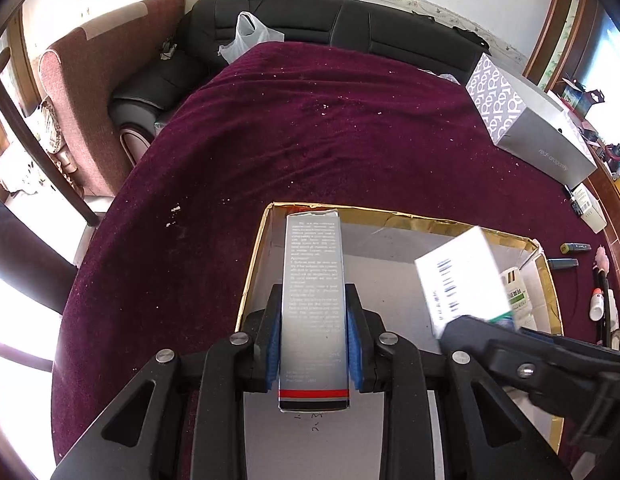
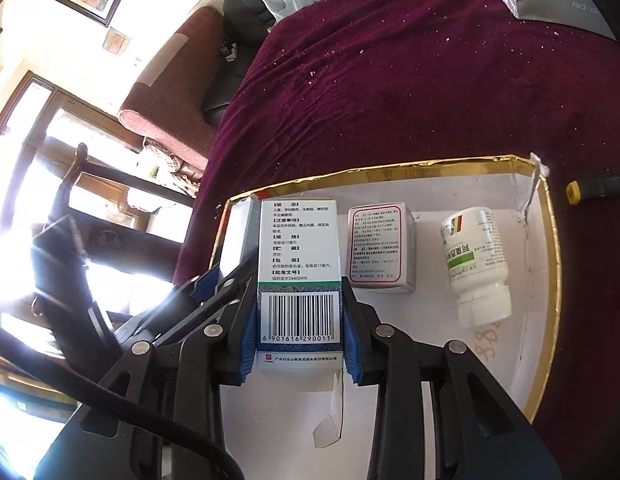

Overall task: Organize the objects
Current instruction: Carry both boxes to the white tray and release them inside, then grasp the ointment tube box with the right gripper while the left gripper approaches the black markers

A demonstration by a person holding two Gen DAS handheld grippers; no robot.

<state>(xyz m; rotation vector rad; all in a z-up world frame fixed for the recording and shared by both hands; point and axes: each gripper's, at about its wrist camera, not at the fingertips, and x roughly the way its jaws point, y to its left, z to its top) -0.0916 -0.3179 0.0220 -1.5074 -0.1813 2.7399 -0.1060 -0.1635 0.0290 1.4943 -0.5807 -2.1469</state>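
Our left gripper (image 1: 314,336) clamps the silver carton (image 1: 313,304), our right gripper (image 2: 299,332) the white carton (image 2: 297,280); lowering both into the gold-rimmed tray (image 2: 550,248), they may collide.

Black sofa (image 1: 330,24), maroon armchair (image 1: 89,92), bright windows (image 2: 41,184)

The table (image 1: 310,128) is covered by a dark maroon cloth (image 2: 410,80) flecked with white crumbs. On it lies a shallow gold-rimmed tray (image 1: 394,220) with a white floor. Toward the far right edge rests a long grey box (image 1: 542,132) with a patterned end. A white plastic bag (image 1: 249,36) sits at the far edge. Right of the tray lie a yellow-tipped pen (image 2: 598,190) and a few small items too blurred to name.
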